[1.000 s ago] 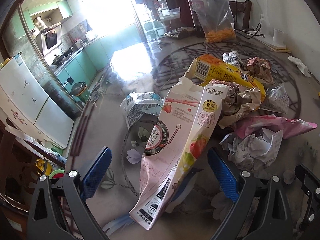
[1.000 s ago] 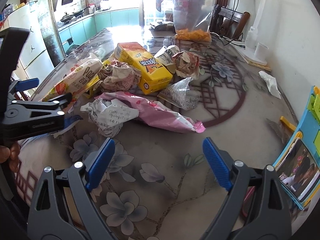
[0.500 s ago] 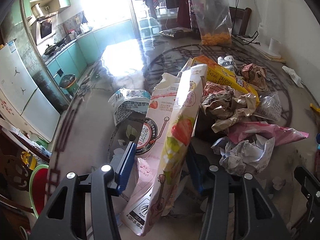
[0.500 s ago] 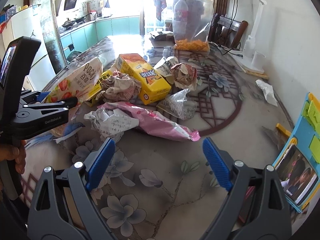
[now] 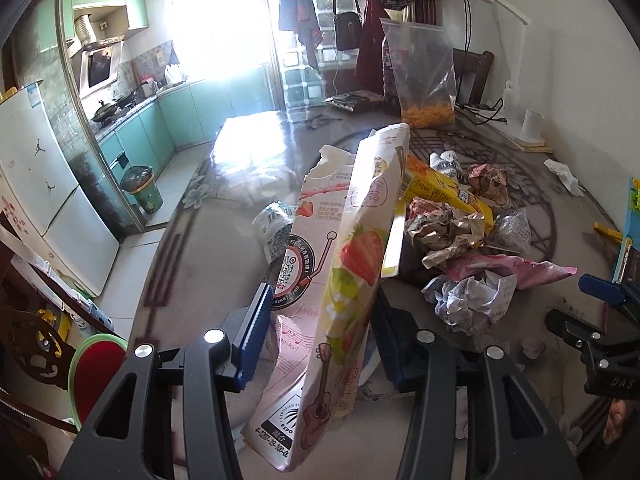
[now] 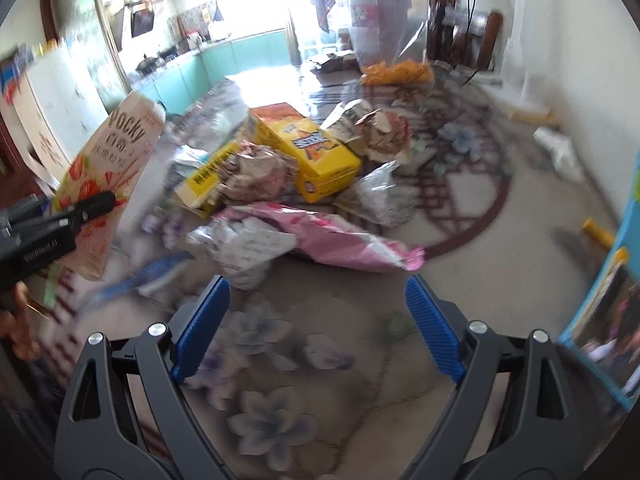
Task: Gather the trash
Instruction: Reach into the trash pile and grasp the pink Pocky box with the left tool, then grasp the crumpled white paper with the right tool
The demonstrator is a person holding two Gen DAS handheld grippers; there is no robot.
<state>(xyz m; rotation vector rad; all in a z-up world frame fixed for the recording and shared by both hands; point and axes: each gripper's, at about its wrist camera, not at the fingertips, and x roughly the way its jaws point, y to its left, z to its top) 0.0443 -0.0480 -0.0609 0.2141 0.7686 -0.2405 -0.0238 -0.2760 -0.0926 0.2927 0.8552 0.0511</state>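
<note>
My left gripper (image 5: 320, 344) is shut on a torn pink strawberry Pocky box (image 5: 340, 280) and holds it upright above the table; the box also shows at the left of the right wrist view (image 6: 108, 176). A trash pile lies beyond it: a yellow box (image 6: 316, 152), crumpled brown paper (image 5: 448, 228), a pink wrapper (image 6: 332, 236), crumpled white paper (image 5: 472, 300) and a clear bag (image 6: 380, 196). My right gripper (image 6: 316, 320) is open and empty, low over the table, just short of the pink wrapper.
A floral table (image 6: 288, 360) holds everything. A big clear bag with orange snacks (image 5: 424, 80) stands at the far end. A white tissue (image 5: 564, 172) lies at the right. A blue photo stand (image 6: 600, 320) is at the right edge. A bin (image 5: 140, 188) stands on the kitchen floor.
My left gripper closed on the Pocky box and lifted it upright off the table. My right gripper moved forward toward the pink wrapper, still open.
</note>
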